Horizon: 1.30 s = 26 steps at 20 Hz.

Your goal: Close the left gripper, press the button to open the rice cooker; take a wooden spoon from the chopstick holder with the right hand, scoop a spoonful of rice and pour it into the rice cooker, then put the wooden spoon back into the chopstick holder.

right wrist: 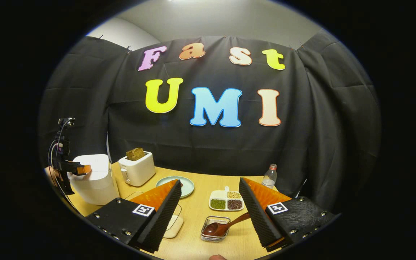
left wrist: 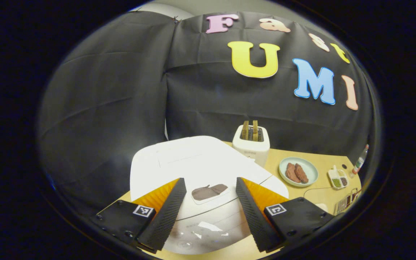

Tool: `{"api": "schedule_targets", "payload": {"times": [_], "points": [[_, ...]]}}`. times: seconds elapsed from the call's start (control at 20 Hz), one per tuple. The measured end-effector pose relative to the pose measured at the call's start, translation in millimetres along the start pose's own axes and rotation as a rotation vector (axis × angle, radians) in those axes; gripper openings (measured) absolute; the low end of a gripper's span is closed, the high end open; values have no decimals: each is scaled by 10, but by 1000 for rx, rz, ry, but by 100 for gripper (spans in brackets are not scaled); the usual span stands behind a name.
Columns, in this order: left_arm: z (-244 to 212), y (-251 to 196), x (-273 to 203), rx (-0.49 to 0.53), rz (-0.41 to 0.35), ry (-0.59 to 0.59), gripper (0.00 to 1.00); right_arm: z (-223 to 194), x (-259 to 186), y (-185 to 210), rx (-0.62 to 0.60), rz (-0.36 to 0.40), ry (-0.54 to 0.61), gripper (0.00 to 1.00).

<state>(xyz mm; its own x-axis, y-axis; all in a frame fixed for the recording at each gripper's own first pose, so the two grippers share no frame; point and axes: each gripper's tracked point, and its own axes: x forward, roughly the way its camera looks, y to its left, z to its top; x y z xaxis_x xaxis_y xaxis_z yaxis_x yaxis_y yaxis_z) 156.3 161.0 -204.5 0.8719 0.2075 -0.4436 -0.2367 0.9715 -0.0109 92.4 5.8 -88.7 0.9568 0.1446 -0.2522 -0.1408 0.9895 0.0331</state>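
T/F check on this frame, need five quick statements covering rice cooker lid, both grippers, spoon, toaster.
1. The rice cooker lid is up. False: it is down.
2. The left gripper is open above the cooker. True.
3. The right gripper holds the wooden spoon. False: its jaws are open and apart from the spoon, which lies in the wire chopstick holder.
4. The toaster has bread sticking out of it. True.
5. The divided dish sits on the cooker's lid. False: it is on the table, between the plate and the bottle.
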Motion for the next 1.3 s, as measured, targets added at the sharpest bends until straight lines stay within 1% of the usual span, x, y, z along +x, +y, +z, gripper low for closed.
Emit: {"api": "schedule_targets", "payload": {"times": [0.05, 0.1, 0.15, 0.2, 0.35, 0.4, 0.5, 0.55, 0.6, 0.65, 0.7, 0.75, 0.8, 0.85, 1.0, 1.05, 1.1, 1.15, 1.2, 1.3], "points": [[9, 13, -37, 0, -5, 0, 95, 42, 0, 15, -7, 4, -11, 98], [73, 35, -93, -1, -6, -14, 98, 84, -13, 41, -12, 9, -23, 98], [199, 38, -160, 2, -8, -54, 96, 135, -18, 63, -11, 14, -34, 98], [376, 17, -276, 9, -20, -103, 98, 177, -23, 95, -5, 21, -44, 98], [860, -96, -766, 21, -70, -223, 95, 325, -45, 228, 37, 56, -73, 98], [995, -125, -926, 26, -83, -266, 97, 393, -66, 274, 53, 68, -89, 98], [1277, -150, -1316, 43, -103, -357, 96, 532, -115, 397, 76, 101, -119, 98], [1380, -174, -1507, 49, -115, -391, 97, 594, -145, 433, 75, 111, -133, 98], [1456, -216, -1701, 57, -136, -425, 95, 672, -195, 458, 68, 117, -153, 98], [1504, -240, -1851, 65, -144, -456, 99, 751, -248, 456, 60, 114, -177, 98], [1563, -242, -1982, 73, -153, -485, 95, 824, -305, 448, 57, 109, -200, 98], [1610, -237, -2113, 74, -159, -507, 94, 894, -365, 441, 59, 106, -222, 98], [1627, -240, -2221, 68, -164, -519, 100, 953, -424, 441, 65, 104, -241, 98], [1625, -233, -2300, 62, -168, -523, 98, 1001, -474, 415, 68, 98, -253, 97], [1578, -183, -2468, 59, -164, -511, 98, 1023, -569, 322, 69, 82, -252, 98], [1567, -176, -2519, 55, -166, -515, 95, 1034, -589, 290, 70, 75, -251, 98], [1555, -170, -2548, 53, -166, -521, 97, 1044, -606, 250, 70, 63, -255, 98], [1549, -160, -2566, 53, -166, -528, 97, 1055, -615, 215, 69, 54, -259, 98], [1531, -160, -2572, 49, -164, -529, 95, 1051, -627, 204, 70, 47, -261, 98], [1523, -180, -2513, 30, -163, -520, 97, 1051, -628, 203, 70, 48, -260, 97]]}}
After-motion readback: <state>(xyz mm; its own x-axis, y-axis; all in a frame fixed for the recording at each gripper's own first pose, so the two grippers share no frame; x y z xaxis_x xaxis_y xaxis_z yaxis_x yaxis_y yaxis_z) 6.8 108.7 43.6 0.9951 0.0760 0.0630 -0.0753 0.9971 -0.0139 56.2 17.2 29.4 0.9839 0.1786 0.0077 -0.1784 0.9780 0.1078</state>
